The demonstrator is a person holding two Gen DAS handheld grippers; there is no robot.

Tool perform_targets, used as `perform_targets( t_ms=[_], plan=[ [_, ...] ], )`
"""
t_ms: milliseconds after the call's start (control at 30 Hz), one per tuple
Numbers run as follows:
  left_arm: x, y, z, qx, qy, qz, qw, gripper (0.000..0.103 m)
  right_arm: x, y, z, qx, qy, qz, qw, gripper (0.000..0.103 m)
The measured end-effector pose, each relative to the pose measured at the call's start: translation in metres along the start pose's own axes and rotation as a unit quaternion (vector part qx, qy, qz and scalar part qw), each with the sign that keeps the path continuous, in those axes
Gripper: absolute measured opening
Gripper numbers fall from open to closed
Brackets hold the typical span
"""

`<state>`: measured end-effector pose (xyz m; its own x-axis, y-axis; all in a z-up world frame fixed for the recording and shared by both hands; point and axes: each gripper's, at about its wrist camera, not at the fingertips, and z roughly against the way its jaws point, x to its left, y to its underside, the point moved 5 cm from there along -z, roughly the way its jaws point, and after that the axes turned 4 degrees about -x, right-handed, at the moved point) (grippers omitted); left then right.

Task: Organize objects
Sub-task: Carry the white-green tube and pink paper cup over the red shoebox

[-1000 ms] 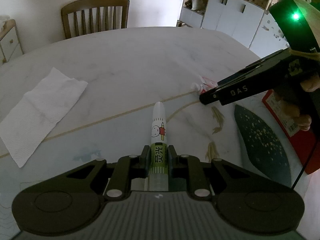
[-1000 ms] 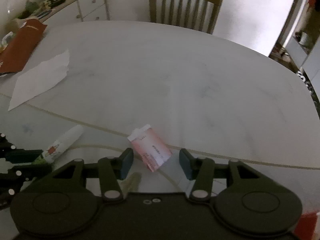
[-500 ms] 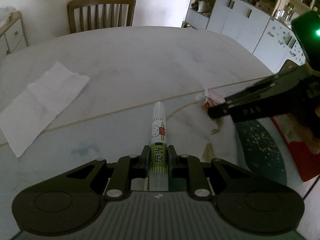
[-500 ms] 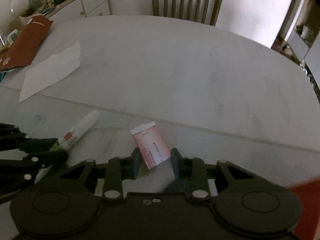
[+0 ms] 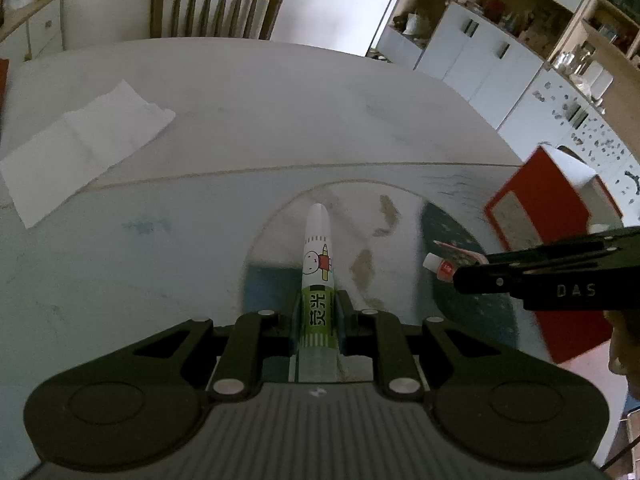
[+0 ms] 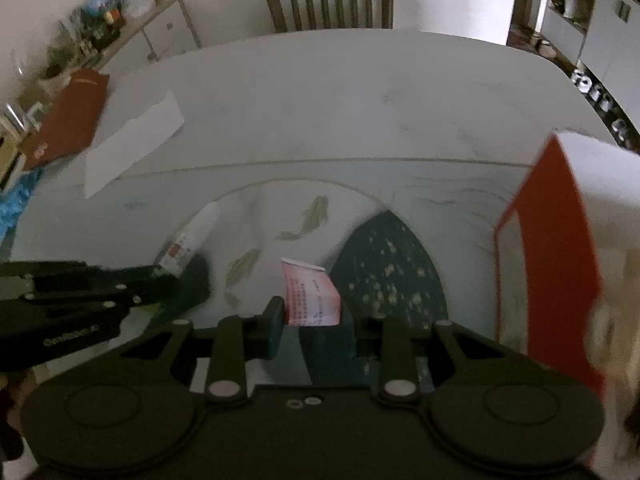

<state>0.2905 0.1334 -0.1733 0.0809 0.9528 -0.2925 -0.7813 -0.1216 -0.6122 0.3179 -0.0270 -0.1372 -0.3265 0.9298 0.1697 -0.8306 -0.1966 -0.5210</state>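
While both tools are hovering over the pale marble table (image 5: 280,112), items are lying as follows: white paper napkin (image 5: 84,140) at ten o'clock; left gripper (image 5: 318,316) clamping a white-and-green cartoon-printed marker pen (image 5: 316,264), tip toward twelve; right gripper (image 6: 312,316) pinching a small pink printed packet (image 6: 310,296); red-and-white box (image 6: 560,240) at three o'clock.

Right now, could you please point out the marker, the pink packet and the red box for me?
marker (image 5: 316,264): left wrist view, on its printed white barrel.
pink packet (image 6: 312,300): right wrist view, on its printed face.
red box (image 5: 516,220): left wrist view, on its red side panel.
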Motion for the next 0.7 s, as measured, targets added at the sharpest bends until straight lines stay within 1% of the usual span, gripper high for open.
perform_targets(
  t_ms=[233,367,533,700],
  plan=[
    [-0.031,0.011,0.028,-0.009,0.024,0.003,0.9997,0.016,-0.006,0.019,0.044,-0.017,-0.004,-0.016,1.000,0.029],
    [-0.054,0.012,0.041,-0.016,0.037,-0.006,0.9992,0.017,-0.013,0.030,0.071,-0.025,-0.008,-0.020,0.999,0.029],
    [-0.086,0.010,0.051,-0.023,0.053,-0.015,0.9982,0.017,-0.030,0.036,0.101,-0.047,-0.003,-0.020,0.999,0.029],
    [-0.125,0.005,0.054,-0.031,0.067,-0.036,0.9966,0.017,-0.055,0.043,0.124,-0.065,0.000,-0.033,0.997,0.029]
  ],
)
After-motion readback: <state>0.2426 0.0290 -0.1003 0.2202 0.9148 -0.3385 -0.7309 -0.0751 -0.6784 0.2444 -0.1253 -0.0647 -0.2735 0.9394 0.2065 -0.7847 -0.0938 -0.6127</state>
